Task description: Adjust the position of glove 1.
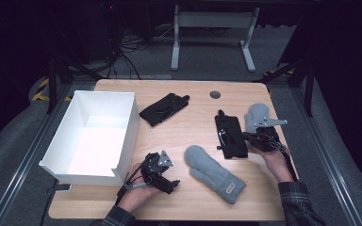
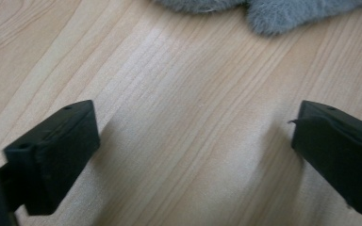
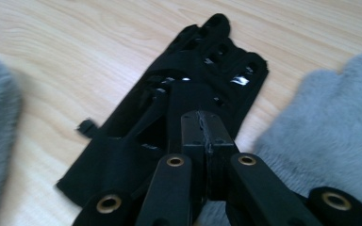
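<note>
Light wooden counter (image 1: 188, 132) on grey carpet, dark room. White box (image 1: 94, 136) at its left. Right of the box, the left claw (image 1: 162, 176) gapes wide; further right, the right claw (image 3: 202, 123) pinches a black fingerless glove (image 3: 169, 113).

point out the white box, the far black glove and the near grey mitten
white open-topped box (image 1: 125, 123), high view, right wall
far black fingerless glove (image 1: 162, 109), high view, its middle
near grey fleece mitten (image 1: 212, 172), high view, palm
</note>
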